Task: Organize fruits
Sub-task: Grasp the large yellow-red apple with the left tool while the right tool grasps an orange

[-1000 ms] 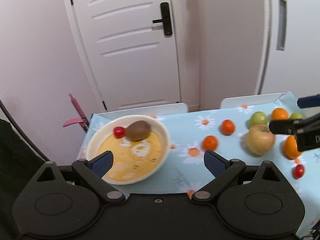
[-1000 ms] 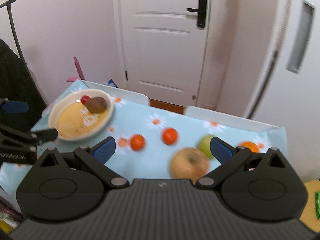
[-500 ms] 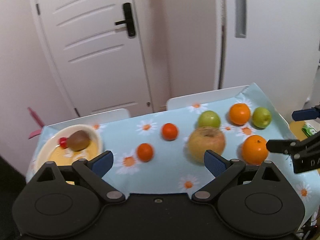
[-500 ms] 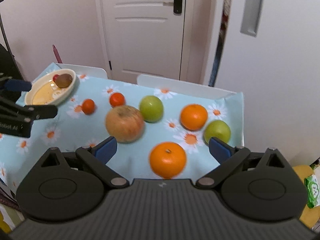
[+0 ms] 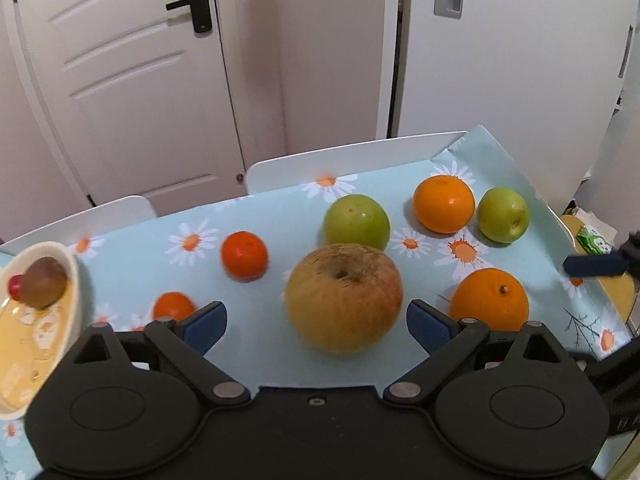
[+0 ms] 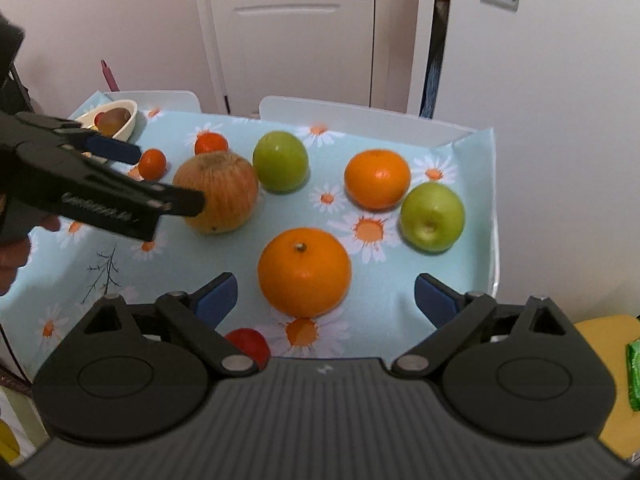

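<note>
Fruits scattered around big russet apple (image 5: pixel 343 297) on daisy tablecloth (image 5: pixel 136 264). Left gripper (image 5: pixel 316 322) spread wide, straddling apple. Right gripper (image 6: pixel 326 296) spread, empty, over nearest orange (image 6: pixel 304 272).

Bowl (image 5: pixel 48 300) cut by left edge; red fruit (image 6: pixel 248 346) half hidden behind right claw (image 6: pixel 326 294)

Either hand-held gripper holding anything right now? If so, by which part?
Nothing held. Left hand-held gripper is open around the big apple without touching; right hand-held gripper is open at the orange.
</note>
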`<state>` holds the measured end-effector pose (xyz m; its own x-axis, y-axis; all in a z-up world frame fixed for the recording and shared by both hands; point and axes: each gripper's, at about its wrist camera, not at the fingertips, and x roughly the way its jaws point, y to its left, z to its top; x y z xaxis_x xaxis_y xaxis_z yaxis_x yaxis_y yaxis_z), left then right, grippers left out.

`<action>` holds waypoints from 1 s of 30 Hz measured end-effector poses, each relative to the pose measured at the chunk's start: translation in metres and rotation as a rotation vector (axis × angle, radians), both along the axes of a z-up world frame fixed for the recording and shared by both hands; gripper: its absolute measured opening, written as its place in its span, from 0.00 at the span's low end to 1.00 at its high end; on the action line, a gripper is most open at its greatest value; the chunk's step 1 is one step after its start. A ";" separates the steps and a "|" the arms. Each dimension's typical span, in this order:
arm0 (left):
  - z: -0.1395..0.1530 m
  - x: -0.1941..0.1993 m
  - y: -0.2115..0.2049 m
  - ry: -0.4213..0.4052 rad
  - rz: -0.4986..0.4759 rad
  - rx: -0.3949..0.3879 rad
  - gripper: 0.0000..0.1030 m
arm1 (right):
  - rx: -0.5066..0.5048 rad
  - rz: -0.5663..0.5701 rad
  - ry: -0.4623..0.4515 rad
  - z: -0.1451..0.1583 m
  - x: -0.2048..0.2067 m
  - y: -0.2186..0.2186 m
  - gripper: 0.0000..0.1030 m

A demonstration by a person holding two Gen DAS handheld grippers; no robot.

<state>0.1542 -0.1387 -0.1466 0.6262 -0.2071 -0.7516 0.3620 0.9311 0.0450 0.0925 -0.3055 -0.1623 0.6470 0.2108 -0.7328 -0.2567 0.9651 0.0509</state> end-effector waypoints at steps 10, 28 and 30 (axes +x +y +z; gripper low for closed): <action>-0.018 0.018 -0.019 0.037 -0.014 -0.012 0.85 | 0.021 0.016 0.032 -0.016 0.013 0.005 1.00; -0.022 0.013 -0.012 0.013 -0.021 0.016 0.77 | 0.021 0.033 0.054 -0.026 0.027 0.013 0.82; -0.021 0.011 -0.010 0.012 -0.018 0.021 0.77 | 0.023 0.033 0.054 -0.026 0.027 0.013 0.80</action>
